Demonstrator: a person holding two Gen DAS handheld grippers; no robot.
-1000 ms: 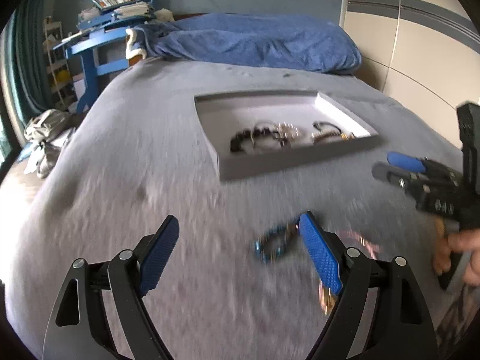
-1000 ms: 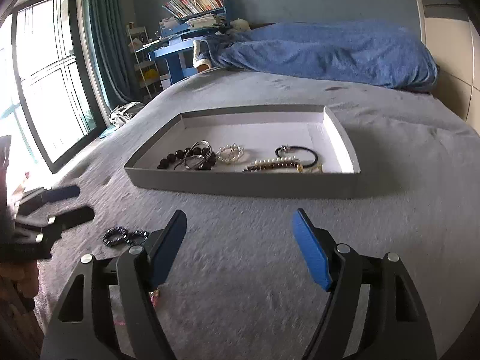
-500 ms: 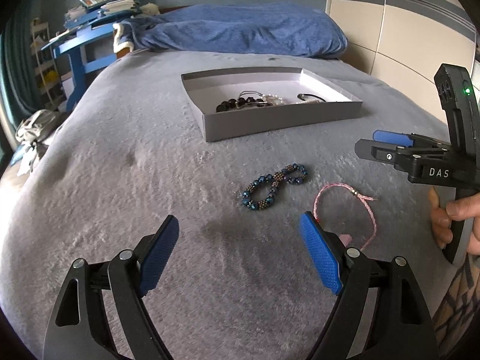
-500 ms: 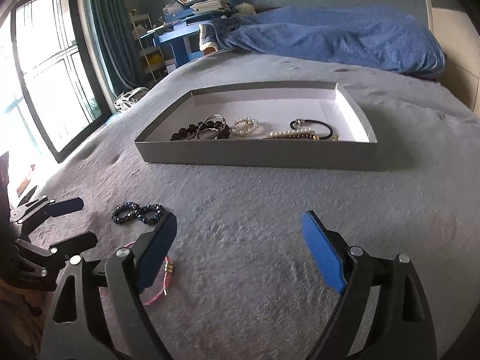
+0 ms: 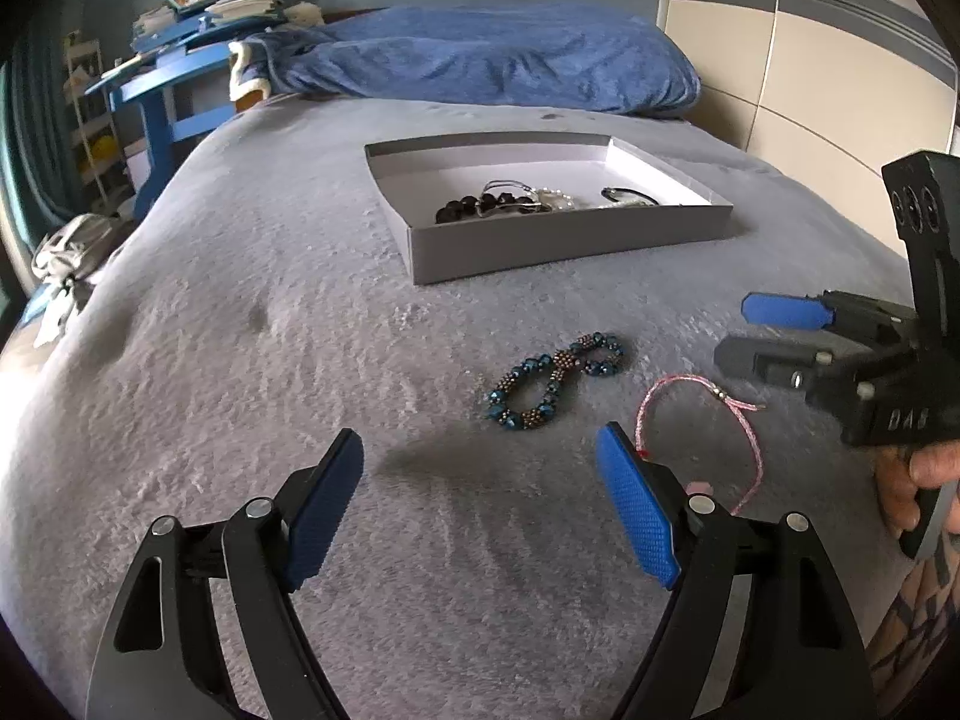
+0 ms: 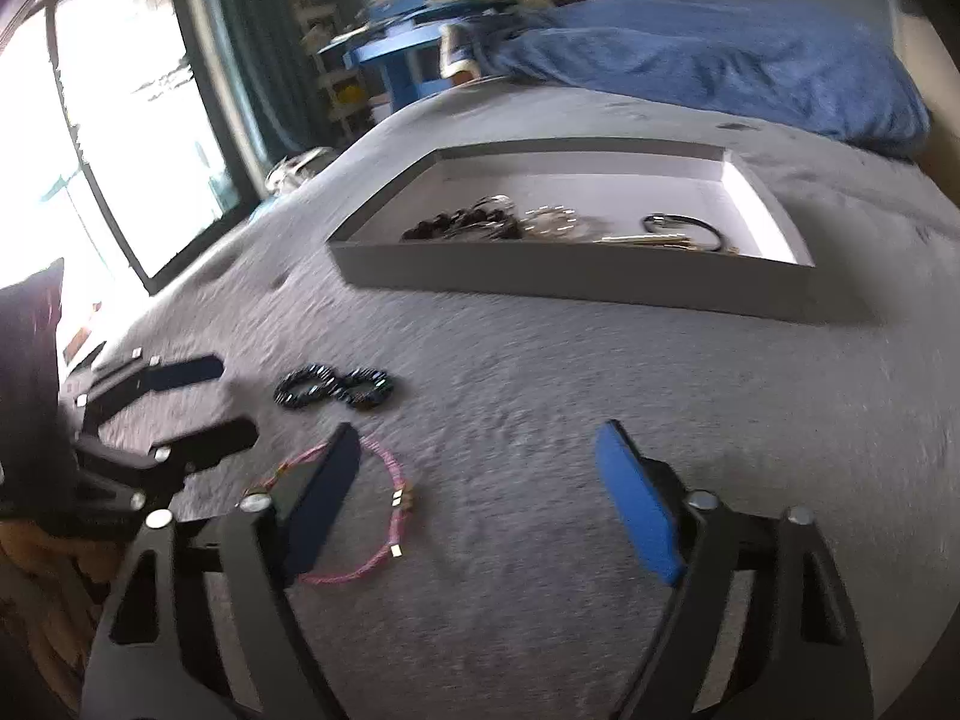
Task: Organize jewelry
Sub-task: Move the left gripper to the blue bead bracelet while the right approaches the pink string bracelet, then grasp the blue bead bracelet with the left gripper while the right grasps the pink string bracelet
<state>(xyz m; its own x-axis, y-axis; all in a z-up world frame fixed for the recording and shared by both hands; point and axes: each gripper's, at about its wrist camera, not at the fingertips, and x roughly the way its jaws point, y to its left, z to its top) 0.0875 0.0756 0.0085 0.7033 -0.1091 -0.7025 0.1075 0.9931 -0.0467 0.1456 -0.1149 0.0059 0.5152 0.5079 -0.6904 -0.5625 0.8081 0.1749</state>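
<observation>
A blue beaded bracelet (image 5: 528, 417) (image 6: 339, 385), twisted into a figure eight, lies on the grey bed cover. Right of it lies a pink cord bracelet (image 5: 678, 381) (image 6: 393, 462). My left gripper (image 5: 480, 450) (image 6: 234, 399) hangs open just short of the blue bracelet, with nothing between its fingers. My right gripper (image 6: 477, 438) (image 5: 735, 330) is held in a hand at the right, its jaws closing slightly with nothing between them. Its left finger covers part of the pink loop. Farther back, a grey tray (image 5: 570, 240) (image 6: 570, 285) holds several pieces, among them black beads (image 5: 462, 210).
A blue duvet (image 5: 510, 60) is heaped at the head of the bed. A blue desk (image 5: 174, 90) stacked with books stands beyond the bed's left side. A bright window (image 6: 120, 120) is at the left and a wardrobe wall (image 5: 810, 60) at the right.
The left view has steadied and drawn back, so both bracelets now lie ahead of its fingers. The right gripper has swung left and lower, bringing the pink bracelet to its left finger.
</observation>
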